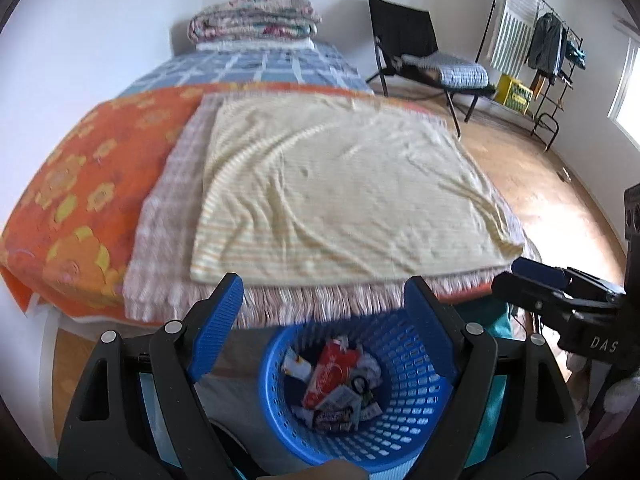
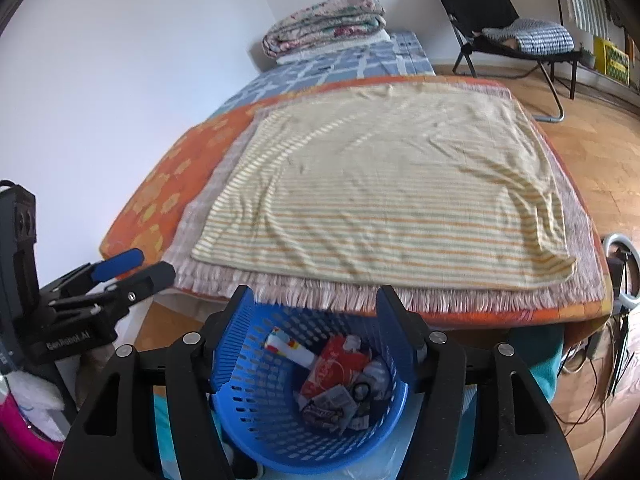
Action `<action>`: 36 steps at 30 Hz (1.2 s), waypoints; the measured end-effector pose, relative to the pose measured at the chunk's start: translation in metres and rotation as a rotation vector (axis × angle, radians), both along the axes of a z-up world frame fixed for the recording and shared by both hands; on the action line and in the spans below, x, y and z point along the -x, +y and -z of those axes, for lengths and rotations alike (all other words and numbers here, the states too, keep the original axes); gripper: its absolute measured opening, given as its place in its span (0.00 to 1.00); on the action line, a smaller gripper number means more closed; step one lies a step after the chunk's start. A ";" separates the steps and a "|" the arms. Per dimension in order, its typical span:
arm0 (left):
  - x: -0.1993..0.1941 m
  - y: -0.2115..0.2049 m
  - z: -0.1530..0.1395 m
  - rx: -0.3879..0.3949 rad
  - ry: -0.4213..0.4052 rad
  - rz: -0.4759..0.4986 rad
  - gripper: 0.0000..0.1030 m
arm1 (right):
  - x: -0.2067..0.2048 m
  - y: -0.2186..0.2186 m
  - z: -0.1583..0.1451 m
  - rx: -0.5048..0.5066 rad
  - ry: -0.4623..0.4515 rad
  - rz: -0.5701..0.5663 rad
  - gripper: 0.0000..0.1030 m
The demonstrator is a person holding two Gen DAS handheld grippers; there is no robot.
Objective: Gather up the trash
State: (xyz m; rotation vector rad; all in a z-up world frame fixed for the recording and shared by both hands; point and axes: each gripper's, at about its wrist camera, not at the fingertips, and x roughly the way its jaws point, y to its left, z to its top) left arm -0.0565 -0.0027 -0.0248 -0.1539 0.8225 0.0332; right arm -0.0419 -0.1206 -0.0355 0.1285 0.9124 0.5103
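The left gripper (image 1: 322, 324) hangs spread and empty above the blue basket (image 1: 404, 412) below the bed's (image 2: 168, 196) foot edge. The wrappers (image 2: 338, 380) lie inside it, apparently dropped there. The right gripper (image 2: 316, 336) likewise gapes, holding nothing.

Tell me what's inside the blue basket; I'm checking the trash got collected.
The blue basket holds wrappers: a red packet, a white one, a dark bar wrapper. Anything beneath them is covered.

White walls (image 1: 100, 20), wooden floor (image 1: 540, 184), bed (image 1: 260, 64), black chair (image 1: 404, 36).
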 end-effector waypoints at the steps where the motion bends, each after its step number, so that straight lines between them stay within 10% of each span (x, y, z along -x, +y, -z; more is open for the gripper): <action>1: 0.000 0.000 -0.003 -0.004 -0.010 -0.002 0.83 | 0.000 0.000 -0.003 -0.001 -0.012 0.003 0.64; 36: -0.009 0.005 -0.014 -0.009 -0.066 -0.081 0.99 | -0.011 -0.002 -0.011 -0.017 -0.055 0.051 0.69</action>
